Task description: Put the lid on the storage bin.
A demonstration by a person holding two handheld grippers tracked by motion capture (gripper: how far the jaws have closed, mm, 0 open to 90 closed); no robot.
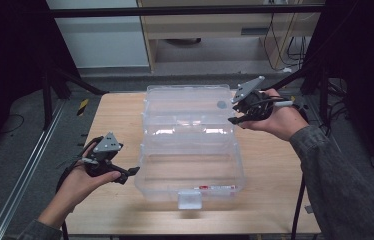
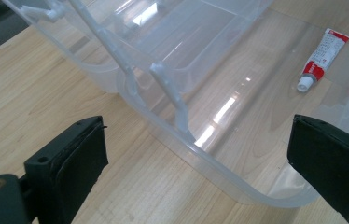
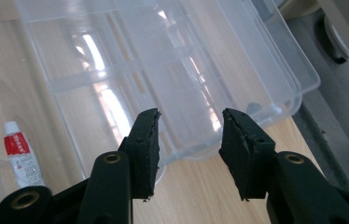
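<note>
Clear plastic storage box lies open on a wooden table, its lid folded back on the far side; a small red-and-white tube rests on the floor of the near tray; the left gripper hovers just beside the tray's left edge, jaws spread wide with nothing between them; the right gripper hangs at the lid's right edge, jaws parted and empty.
</note>
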